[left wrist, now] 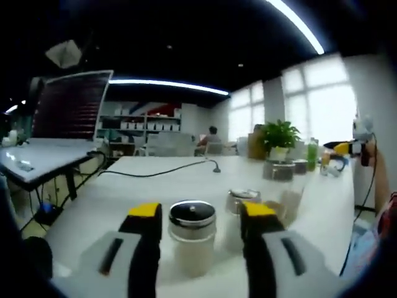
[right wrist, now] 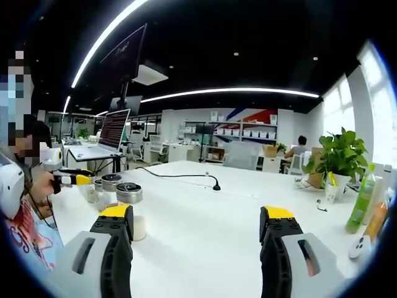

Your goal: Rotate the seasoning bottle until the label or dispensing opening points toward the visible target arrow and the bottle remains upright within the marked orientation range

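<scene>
left gripper [left wrist: 200, 218] jaws spread either side of the seasoning bottle [left wrist: 192, 236], not quite touching, right gripper [right wrist: 197, 217] wide open over bare white table [right wrist: 205, 242]

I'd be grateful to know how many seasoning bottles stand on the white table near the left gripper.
2 for sure: one seasoning bottle stands between the left gripper's open jaws, and a second bottle stands just behind it to the right. More may be hidden behind them.

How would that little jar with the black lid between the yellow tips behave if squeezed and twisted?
The jar looks rigid, so it should probably turn without buckling. Its smooth pale sides may slip somewhat. It is taller than wide, so an off-centre push from the left hand-held gripper might tip it on the white table.
</scene>
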### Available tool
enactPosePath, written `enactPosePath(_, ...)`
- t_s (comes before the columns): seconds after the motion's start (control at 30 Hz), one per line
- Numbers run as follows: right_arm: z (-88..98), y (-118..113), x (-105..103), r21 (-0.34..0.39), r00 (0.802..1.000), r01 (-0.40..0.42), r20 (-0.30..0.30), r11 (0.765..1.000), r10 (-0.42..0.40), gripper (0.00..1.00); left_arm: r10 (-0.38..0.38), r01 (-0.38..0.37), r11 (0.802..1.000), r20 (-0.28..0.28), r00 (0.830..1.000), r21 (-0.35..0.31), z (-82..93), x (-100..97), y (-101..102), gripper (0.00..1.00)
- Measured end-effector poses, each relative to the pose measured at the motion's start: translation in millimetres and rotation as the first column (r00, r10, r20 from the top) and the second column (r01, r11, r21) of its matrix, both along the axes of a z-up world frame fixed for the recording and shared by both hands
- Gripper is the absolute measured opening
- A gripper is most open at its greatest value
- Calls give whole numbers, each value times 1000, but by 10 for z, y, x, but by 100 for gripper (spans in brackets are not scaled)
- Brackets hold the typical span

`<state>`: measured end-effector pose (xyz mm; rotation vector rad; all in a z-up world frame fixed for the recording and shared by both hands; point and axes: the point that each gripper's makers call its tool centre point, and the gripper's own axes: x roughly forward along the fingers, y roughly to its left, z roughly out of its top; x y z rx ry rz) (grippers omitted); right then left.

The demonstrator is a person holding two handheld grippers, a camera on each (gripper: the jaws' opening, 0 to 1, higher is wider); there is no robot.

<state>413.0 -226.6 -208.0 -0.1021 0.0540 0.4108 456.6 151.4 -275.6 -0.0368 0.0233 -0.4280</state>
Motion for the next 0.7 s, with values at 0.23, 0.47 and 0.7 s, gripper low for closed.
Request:
enactPosePath(0.23, 0, -3, 14, 5, 1000, -6, -5, 1000, 6, 85, 54, -54, 998, 5, 999, -46, 19, 86, 81, 47)
enactPosePath(0.47, 0, -1, 27, 6, 1000, -6, -7, 1000, 6, 85, 60, -60, 997, 0, 998, -52, -23, 121, 95, 38)
enactPosePath(0.7, -11, 13, 27, 8, 1000, -11, -10, 1000, 11, 85, 47, -47, 997, -2, 999, -55, -66, 130, 60, 35)
